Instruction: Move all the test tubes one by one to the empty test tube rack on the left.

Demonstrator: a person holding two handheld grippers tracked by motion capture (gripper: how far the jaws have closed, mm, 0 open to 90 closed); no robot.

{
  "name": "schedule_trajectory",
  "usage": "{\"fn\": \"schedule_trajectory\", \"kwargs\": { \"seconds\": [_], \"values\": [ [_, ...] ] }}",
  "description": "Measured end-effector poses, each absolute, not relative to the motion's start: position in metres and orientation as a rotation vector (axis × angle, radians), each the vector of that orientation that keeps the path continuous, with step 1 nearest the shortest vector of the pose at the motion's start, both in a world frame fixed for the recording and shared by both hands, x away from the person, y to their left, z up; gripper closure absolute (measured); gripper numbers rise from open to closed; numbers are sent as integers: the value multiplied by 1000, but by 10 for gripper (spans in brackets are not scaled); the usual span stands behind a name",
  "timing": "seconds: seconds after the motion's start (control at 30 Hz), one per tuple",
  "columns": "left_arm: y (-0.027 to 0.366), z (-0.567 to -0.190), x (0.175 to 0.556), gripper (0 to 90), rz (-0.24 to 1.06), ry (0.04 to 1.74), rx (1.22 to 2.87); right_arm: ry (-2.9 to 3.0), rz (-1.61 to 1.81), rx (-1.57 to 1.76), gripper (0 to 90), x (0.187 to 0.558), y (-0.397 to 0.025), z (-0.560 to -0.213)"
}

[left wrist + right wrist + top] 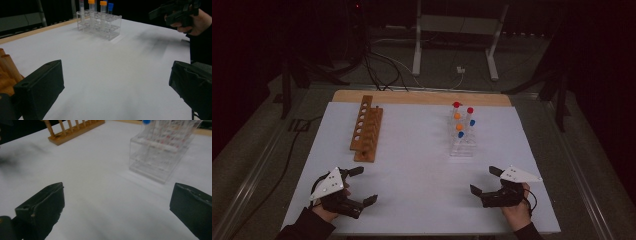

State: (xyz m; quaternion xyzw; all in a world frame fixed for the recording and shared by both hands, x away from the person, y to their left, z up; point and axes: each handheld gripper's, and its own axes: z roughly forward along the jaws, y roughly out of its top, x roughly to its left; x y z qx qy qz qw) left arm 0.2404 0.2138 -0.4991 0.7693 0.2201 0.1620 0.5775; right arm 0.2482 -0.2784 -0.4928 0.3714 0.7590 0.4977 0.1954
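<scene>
in the high view, the left gripper (363,185) rests low at the near left of the white table (412,150), jaws spread wide with nothing between them. the right gripper (484,181) sits at the near right, likewise spread and empty. a clear tube rack (463,142) with capped tubes stands right of centre, a wooden rack (367,129) left of centre, both well apart from the grippers.

in the left gripper view, its jaws gape over bare table; the clear tube rack (100,23) stands far ahead, and the right gripper (172,11) is at upper right.

in the right gripper view, its jaws stand apart; the clear tube rack (160,155) is near ahead, and the wooden rack (75,130) is farther off.
</scene>
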Motion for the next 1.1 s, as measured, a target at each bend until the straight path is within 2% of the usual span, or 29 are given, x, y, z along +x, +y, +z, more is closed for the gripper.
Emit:
{"fn": "schedule_trajectory", "kwargs": {
  "seconds": [0.47, 0.87, 0.93, 1.03, 1.07, 1.1],
  "values": [
    [212, -498, 240, 5, 363, 510, 1790, 1956, 1407, 1073, 0, 250, -280, -444],
    [213, -498, 241, 5, 357, 515, 1786, 1971, 1370, 1108, 0, 289, -249, -429],
    [213, -498, 241, 5, 356, 514, 1786, 1962, 1354, 1130, 72, 295, -242, -431],
    [213, -499, 241, 5, 355, 514, 1788, 1970, 1341, 1162, 105, 303, -237, -433],
    [213, -499, 241, 6, 356, 513, 1789, 1976, 1308, 1190, 157, 310, -233, -435],
    [213, -499, 241, 5, 354, 513, 1789, 1983, 1299, 1207, 166, 314, -231, -437]
  ]
}}
